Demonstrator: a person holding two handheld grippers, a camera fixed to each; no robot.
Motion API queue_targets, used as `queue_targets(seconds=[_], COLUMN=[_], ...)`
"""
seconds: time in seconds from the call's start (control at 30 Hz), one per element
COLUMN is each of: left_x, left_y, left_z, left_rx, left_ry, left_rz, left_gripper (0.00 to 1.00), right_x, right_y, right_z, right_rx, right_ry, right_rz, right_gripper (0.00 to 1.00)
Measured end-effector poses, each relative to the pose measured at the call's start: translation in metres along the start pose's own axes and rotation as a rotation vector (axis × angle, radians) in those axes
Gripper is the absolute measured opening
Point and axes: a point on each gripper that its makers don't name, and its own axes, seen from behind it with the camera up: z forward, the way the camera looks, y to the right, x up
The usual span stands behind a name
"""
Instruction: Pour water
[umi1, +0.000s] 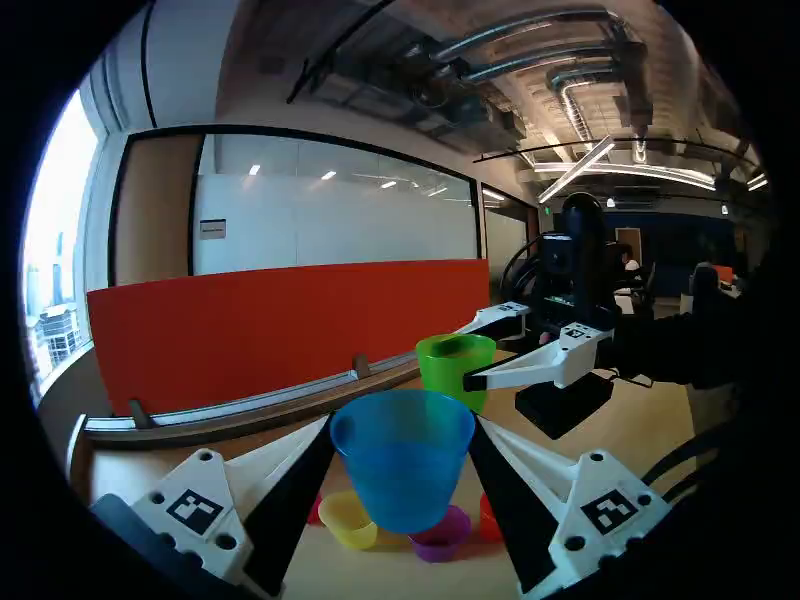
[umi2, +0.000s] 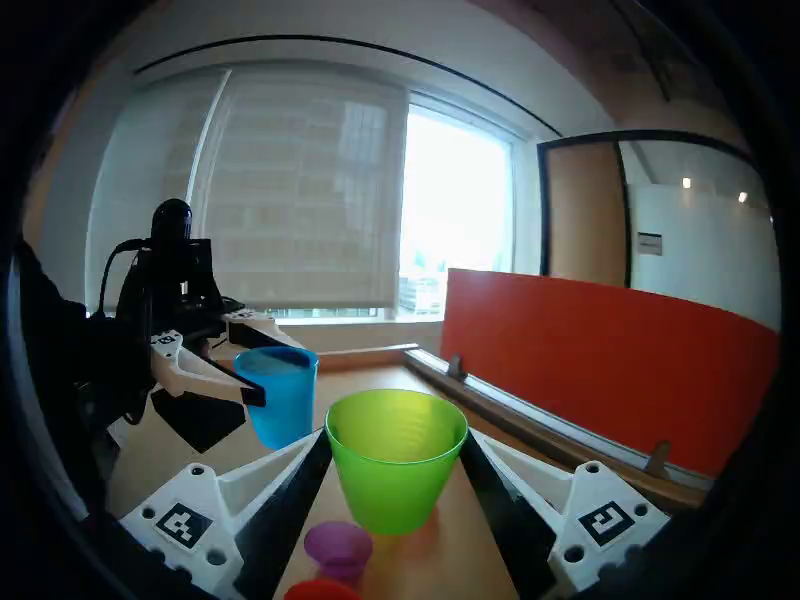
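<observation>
The blue cup (umi1: 403, 458) stands upright, mouth up and long axis vertical, clamped at its sides between the fingers of the left gripper (umi1: 402, 425) over the wooden table (umi1: 640, 420). Just beyond it lie a small yellow cup (umi1: 347, 518), a purple cup (umi1: 440, 535) and a red cup (umi1: 488, 518). Near it, the green cup (umi2: 396, 460), equally upright, is squeezed by the right gripper (umi2: 395, 437). An orange partition (umi1: 280, 325) edges the table.

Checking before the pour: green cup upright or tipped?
Upright: green cup has its rim level and mouth up, clamped by the right gripper.
</observation>
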Motion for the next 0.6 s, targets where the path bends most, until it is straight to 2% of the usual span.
queue_targets(seconds=[0.37,0.6], left_x=[0.012,0.016], left_y=[-0.005,-0.007], left_z=[-0.003,-0.005], left_rx=[0.017,0.025], left_ry=[0.007,0.003], left_rz=[0.033,0.072], left_gripper=[0.89,0.89], right_x=[0.005,0.0], right_y=[-0.007,-0.018], right_z=[-0.005,-0.005], right_rx=[0.021,0.05], right_ry=[0.011,-0.001], right_rz=[0.006,0.002], right_gripper=[0.92,0.92])
